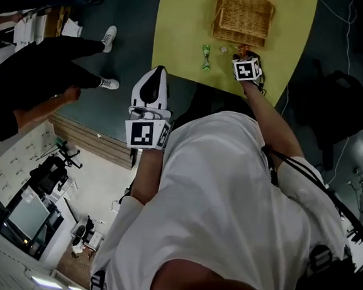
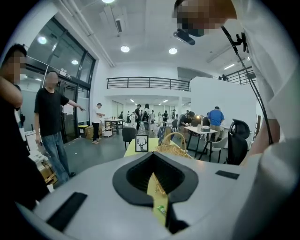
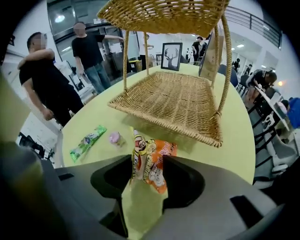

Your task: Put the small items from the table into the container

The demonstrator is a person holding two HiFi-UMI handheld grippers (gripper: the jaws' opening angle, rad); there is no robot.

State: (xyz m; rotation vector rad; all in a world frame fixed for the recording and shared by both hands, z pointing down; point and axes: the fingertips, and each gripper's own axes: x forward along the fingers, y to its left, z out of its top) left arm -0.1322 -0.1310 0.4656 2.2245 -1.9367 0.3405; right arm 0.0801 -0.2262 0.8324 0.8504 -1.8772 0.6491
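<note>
Your right gripper [image 3: 147,164] points steeply down over the yellow table [image 3: 234,140], and its jaws stand wide apart. Between them lie two snack packets, side by side and touching each other: a yellow packet [image 3: 139,152] on the left and an orange packet [image 3: 163,157] on the right. The pads do not squeeze them (the yellow one is very close to the left jaw, but I cannot tell if it touches it). Both packets rest on the table just in front of the wicker basket [image 3: 168,96], outside its front rim.

To the left of these packets there is a small pink item [image 3: 115,138], and further left a green packet [image 3: 87,142], near the table's edge. All four things are on the table, outside the basket. Behind the basket a framed picture [image 3: 171,56] of a deer stands upright.

Your left gripper [image 1: 155,76] is off the table, above the dark floor beside the table's edge and close to your body. Its jaws are drawn together at the tips, with only a thin slit between them, and they hold nothing. A person [image 1: 29,80] in black stands on the floor to the left.
</note>
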